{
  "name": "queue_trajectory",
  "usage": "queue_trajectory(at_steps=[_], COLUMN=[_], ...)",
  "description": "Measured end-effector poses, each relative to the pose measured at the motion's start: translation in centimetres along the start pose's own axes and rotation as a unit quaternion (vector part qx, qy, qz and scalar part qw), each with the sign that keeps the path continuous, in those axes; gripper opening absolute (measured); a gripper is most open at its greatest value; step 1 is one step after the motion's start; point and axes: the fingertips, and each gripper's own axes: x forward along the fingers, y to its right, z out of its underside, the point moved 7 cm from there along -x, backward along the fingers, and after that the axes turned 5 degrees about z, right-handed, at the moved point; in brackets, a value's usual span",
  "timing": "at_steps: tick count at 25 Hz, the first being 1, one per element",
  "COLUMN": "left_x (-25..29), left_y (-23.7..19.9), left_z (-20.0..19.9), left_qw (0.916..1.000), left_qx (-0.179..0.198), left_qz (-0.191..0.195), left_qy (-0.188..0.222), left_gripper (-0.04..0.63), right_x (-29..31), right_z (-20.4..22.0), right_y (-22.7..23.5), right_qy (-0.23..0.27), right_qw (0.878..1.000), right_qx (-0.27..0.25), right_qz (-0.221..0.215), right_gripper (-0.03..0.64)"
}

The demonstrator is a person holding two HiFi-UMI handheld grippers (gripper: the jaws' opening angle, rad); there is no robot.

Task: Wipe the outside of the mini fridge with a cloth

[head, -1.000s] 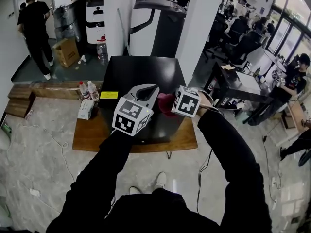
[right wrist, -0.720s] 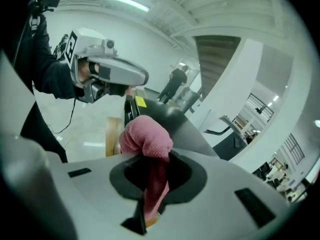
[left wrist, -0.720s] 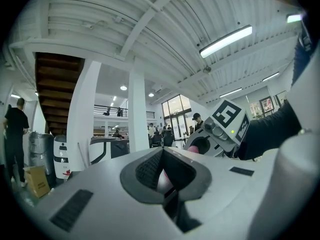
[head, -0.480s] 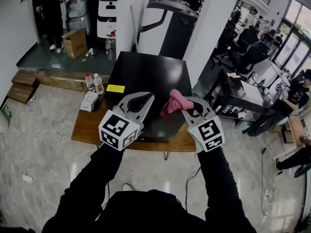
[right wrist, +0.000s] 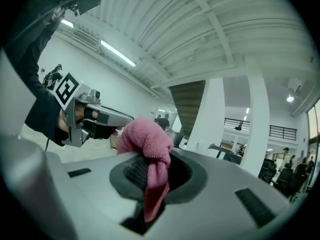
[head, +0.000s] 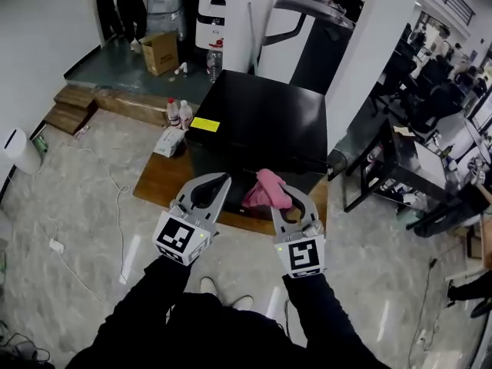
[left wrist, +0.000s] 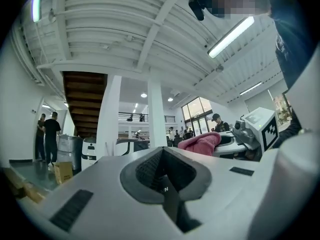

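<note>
Pink cloth (head: 264,190) is pinched in the right gripper (head: 281,198), jaws closed on it, just right of centre in the head view. The left gripper (head: 221,181), just left of it, has its jaws together on nothing. Above them in the frame, the black mini fridge (head: 261,121) stands on a wooden platform (head: 157,187).

Bottles (head: 178,113) just beside mini fridge (head: 261,121) left
</note>
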Motion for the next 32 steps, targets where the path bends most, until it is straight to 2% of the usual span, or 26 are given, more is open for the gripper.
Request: queue_trajectory(at_steps=[4,10,15,19,25,32], left_x=[-2.2,-4.6,-5.5,-6.3,-7.0,-6.9], left_y=[-0.5,-3.4,-7.4,-11.9,-15.8,-18.1], left_z=[1.4,2.3,3.6,5.2,8.4,12.2], left_qw=[0.9996,0.9995,0.9998,0.9996,0.9972,0.9932], left_qx=[0.001,0.000,0.003,-0.009,-0.031,-0.052], left_qz=[-0.020,-0.025,0.001,0.019,0.065,0.102], left_qy=[-0.019,-0.019,-0.020,-0.019,-0.020,-0.022], left_gripper=[0.005,0.005,0.005,0.005,0.005,0.005], right_x=[1.8,3.6,7.1,12.1,18.1,22.1], right_z=[0.8,0.4,0.0,-0.1,0.9,3.9], right_y=[-3.7,-6.8,-9.3,-12.1,-16.1,-17.8], right_qy=[-0.002,-0.009,-0.036,-0.059,-0.097,-0.151], right_qw=[1.000,1.000,0.999,0.994,0.980,0.963], right_qx=[0.001,0.001,-0.022,-0.070,-0.147,-0.196], right_qz=[-0.022,-0.009,0.032,0.057,0.091,0.108], right_gripper=[0.046,0.048,0.048,0.048,0.049,0.049])
